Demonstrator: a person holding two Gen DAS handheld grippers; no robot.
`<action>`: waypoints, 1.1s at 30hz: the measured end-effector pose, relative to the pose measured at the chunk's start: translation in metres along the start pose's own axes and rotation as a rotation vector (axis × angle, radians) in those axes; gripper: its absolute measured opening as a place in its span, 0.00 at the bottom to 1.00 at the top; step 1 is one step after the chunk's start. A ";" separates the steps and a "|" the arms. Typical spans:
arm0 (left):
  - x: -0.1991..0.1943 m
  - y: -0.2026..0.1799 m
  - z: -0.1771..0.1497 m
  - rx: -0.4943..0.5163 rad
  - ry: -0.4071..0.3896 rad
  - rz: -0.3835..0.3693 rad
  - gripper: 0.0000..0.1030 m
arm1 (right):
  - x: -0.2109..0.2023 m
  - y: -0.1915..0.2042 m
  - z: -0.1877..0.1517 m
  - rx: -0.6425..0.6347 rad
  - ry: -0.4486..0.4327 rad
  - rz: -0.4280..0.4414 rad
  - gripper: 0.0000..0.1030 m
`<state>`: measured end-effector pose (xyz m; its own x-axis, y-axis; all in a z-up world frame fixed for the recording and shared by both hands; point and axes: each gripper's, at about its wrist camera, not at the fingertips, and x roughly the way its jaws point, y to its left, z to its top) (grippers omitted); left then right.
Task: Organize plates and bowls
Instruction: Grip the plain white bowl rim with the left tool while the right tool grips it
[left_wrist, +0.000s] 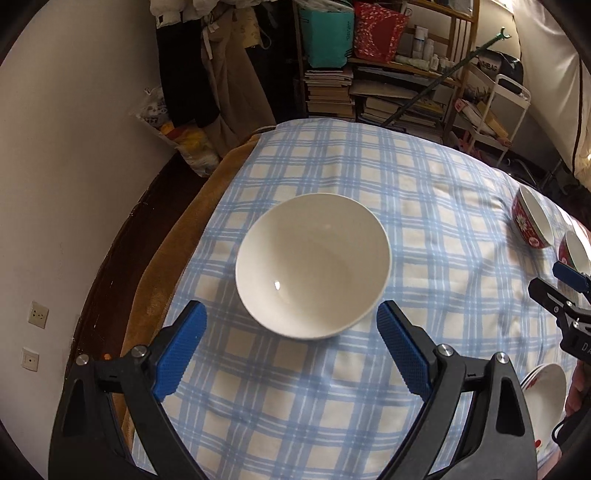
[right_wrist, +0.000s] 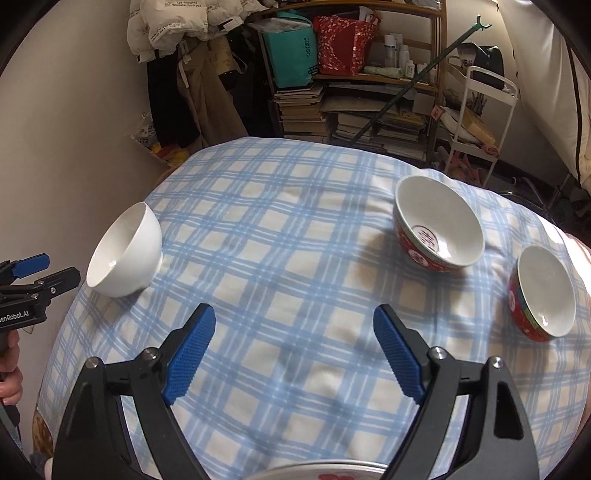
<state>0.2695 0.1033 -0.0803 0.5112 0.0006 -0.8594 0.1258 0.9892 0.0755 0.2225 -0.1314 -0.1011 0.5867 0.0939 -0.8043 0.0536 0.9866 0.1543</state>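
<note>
Both grippers (left_wrist: 291, 347) (right_wrist: 294, 350) wide apart, empty

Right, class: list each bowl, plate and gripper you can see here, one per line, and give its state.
White bowl: upright, empty, free.
Far red bowl: upright, empty.
Near red bowl: upright, empty.
Plates: stacked at the cloth's edge.
Left gripper: open, holding nothing.
Right gripper: open, holding nothing.

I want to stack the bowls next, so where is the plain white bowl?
The white bowl sits on the checked cloth, just beyond the open left gripper, apart from the two red bowls on the right.
</note>
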 end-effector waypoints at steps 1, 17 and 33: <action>0.005 0.007 0.005 -0.017 0.005 -0.008 0.89 | 0.003 0.009 0.006 -0.004 -0.001 0.005 0.89; 0.091 0.068 0.019 -0.177 0.152 -0.039 0.89 | 0.066 0.114 0.055 0.019 0.071 0.155 0.88; 0.114 0.061 0.015 -0.229 0.177 -0.148 0.10 | 0.123 0.144 0.060 0.095 0.251 0.162 0.18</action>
<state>0.3483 0.1613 -0.1660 0.3432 -0.1396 -0.9288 -0.0173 0.9878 -0.1549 0.3510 0.0139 -0.1430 0.3770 0.2902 -0.8796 0.0581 0.9404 0.3351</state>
